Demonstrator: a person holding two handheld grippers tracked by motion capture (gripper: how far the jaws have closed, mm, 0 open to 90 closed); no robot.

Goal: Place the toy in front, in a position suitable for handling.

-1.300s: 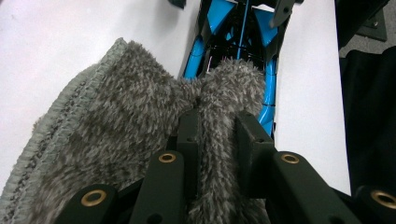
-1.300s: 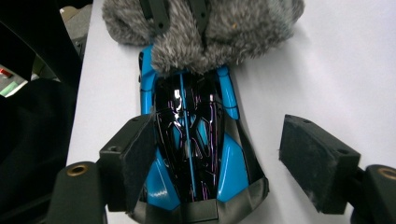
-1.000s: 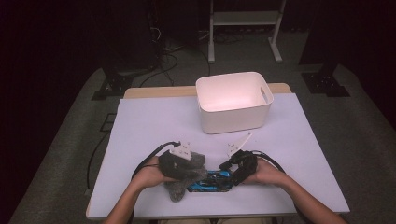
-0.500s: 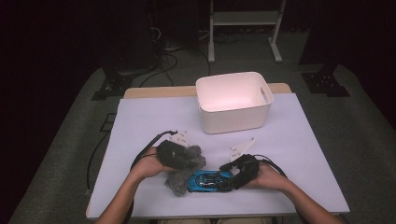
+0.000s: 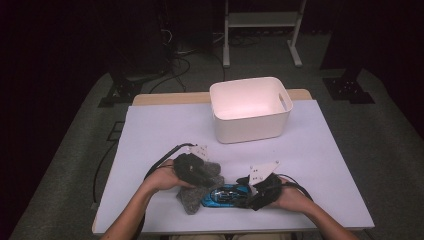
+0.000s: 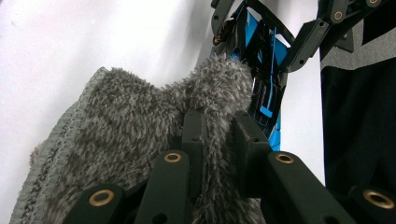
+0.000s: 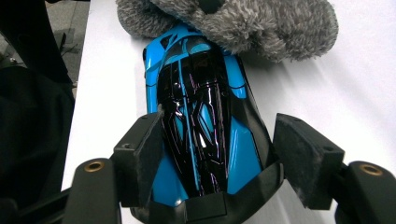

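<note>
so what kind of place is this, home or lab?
Most likely a lab or recording setup, not a home: a white-covered table in a dark room, cables on the floor behind it, a metal stand, and only a white bin and test items laid out.

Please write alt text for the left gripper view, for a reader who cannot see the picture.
The left gripper pinches a fold of a fuzzy grey cloth between its two black fingers, above a white table. Behind the cloth lies a blue and black toy car, with the other gripper's fingers on either side of it.
</note>
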